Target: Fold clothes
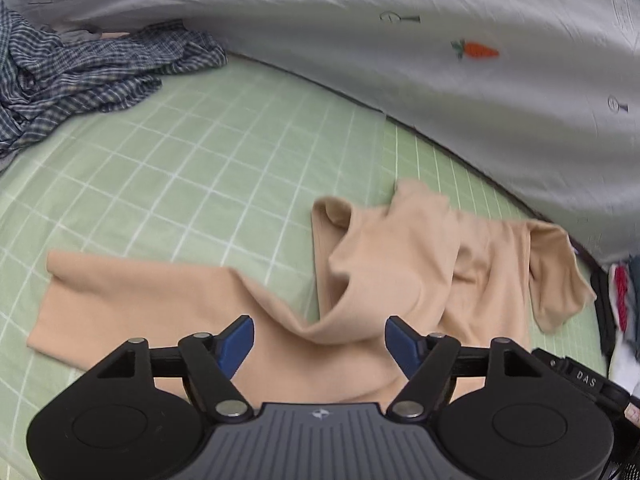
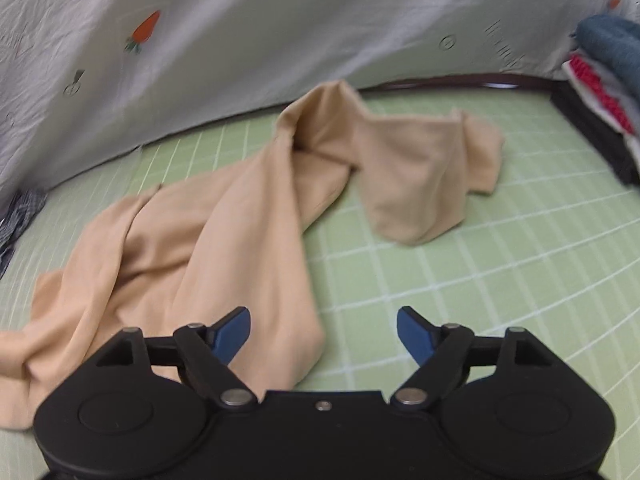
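A tan long-sleeved garment (image 1: 384, 276) lies rumpled on the green checked sheet (image 1: 192, 168). One sleeve (image 1: 132, 304) stretches flat to the left. My left gripper (image 1: 319, 340) is open and empty, hovering just above the garment's middle. In the right wrist view the same garment (image 2: 224, 236) lies bunched, its body running from lower left to a folded heap at the upper right (image 2: 420, 168). My right gripper (image 2: 323, 334) is open and empty, above the garment's near edge and the bare sheet (image 2: 480, 280).
A blue-and-white plaid garment (image 1: 80, 76) lies crumpled at the far left. A grey sheet with carrot prints (image 1: 440, 48) hangs along the back. A stack of folded clothes (image 2: 600, 92) sits at the right edge.
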Action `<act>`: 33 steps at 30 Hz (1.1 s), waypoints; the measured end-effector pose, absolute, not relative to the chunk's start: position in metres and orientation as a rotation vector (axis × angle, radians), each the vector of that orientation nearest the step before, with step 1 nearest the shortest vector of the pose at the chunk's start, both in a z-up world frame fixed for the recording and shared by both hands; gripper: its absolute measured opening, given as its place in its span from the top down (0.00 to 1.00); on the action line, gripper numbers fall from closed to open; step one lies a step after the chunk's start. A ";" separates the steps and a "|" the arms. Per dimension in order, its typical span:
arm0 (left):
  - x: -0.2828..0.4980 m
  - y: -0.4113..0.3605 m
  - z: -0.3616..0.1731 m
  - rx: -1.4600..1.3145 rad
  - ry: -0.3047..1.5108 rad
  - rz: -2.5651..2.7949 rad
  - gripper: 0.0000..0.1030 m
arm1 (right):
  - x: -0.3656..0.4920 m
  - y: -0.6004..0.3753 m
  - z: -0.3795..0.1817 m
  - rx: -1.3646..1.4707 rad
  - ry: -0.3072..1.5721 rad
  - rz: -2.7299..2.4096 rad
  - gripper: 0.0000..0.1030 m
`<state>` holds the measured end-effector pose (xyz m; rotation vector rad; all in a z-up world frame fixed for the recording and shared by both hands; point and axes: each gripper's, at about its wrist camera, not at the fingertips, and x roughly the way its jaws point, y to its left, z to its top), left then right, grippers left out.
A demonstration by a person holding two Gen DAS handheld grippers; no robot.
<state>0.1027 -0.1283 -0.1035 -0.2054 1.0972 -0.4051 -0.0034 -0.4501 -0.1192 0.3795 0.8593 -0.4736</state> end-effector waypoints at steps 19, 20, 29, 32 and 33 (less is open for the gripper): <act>0.124 -0.093 -0.111 -0.511 1.063 -0.275 0.98 | -0.017 -0.445 -0.106 0.411 0.749 -0.366 1.00; 0.128 -0.083 -0.102 -0.527 1.018 -0.250 0.98 | -0.022 -0.449 -0.098 0.405 0.719 -0.395 1.00; 0.185 -0.009 -0.039 -0.478 0.694 0.001 0.99 | -0.029 -0.462 -0.093 0.386 0.739 -0.459 0.95; 0.178 -0.019 -0.041 -0.469 0.738 -0.110 0.70 | -0.025 -0.449 -0.103 0.372 0.783 -0.427 0.66; 0.172 -0.026 -0.046 -0.465 0.765 -0.164 0.63 | -0.023 -0.446 -0.105 0.373 0.795 -0.415 0.52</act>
